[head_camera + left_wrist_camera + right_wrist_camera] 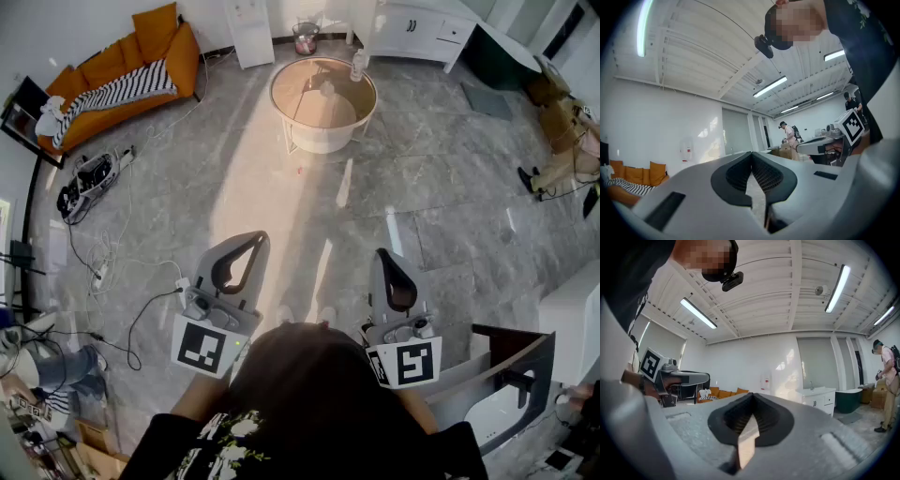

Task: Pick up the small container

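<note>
Left gripper, right gripper side by side over grey floor, round table beyond, orange sofa upper left

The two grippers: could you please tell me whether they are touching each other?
Apart. The head view shows the left gripper and the right gripper side by side, with a strip of grey floor plainly between them.

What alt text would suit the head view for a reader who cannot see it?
A person holds the left gripper and the right gripper side by side above a grey tiled floor, both empty with jaws shut. Ahead stands a round table with a bottle on it; an orange sofa sits at upper left.
</note>
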Demonstrator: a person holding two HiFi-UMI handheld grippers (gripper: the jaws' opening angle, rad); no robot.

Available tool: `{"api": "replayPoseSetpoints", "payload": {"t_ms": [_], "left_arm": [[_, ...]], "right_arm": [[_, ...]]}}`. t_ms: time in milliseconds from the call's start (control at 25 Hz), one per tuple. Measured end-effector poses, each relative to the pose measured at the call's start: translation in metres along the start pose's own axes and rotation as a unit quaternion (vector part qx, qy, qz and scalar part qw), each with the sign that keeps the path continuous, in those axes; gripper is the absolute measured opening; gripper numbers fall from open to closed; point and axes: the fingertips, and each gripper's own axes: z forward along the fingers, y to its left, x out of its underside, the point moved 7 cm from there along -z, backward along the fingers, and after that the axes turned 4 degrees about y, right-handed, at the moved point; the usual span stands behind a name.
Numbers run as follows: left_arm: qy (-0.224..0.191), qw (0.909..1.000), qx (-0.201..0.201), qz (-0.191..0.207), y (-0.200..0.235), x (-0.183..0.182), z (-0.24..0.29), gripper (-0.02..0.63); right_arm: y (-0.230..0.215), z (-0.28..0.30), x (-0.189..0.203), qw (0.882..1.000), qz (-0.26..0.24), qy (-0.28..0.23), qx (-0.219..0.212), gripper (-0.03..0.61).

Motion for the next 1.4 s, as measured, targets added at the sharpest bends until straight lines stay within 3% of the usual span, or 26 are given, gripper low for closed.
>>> {"api": "replayPoseSetpoints", "payload": {"t_ms": [160, 360, 600, 880, 1400], "left_arm": [[0.000, 1.0000, -0.003, -0.002, -0.006, -0.004, 0.006, 0.014], [0.013, 0.9971, -0.002, 0.075, -0.037, -0.009, 0.022, 0.014], [0.019, 0.9990, -0.003, 0.040, -0.068, 0.000, 0.032, 0.014], [0.036, 0.9988, 0.004, 0.033, -0.090, 0.011, 0.045, 0.014], [0.043, 0.9990, 0.007, 0.008, -0.056, 0.034, 0.078, 0.014]], "right_arm": [[-0.008, -0.004, -0.001, 1.000, -0.002, 0.001, -0.003, -0.006], [-0.028, -0.019, 0.005, 1.000, -0.008, -0.002, -0.013, -0.006], [-0.047, -0.038, 0.017, 0.999, -0.005, -0.031, -0.043, -0.005], [-0.068, -0.047, 0.040, 0.999, 0.008, -0.011, -0.045, -0.006], [-0.092, -0.005, 0.054, 0.999, -0.007, 0.016, -0.039, -0.005]]}}
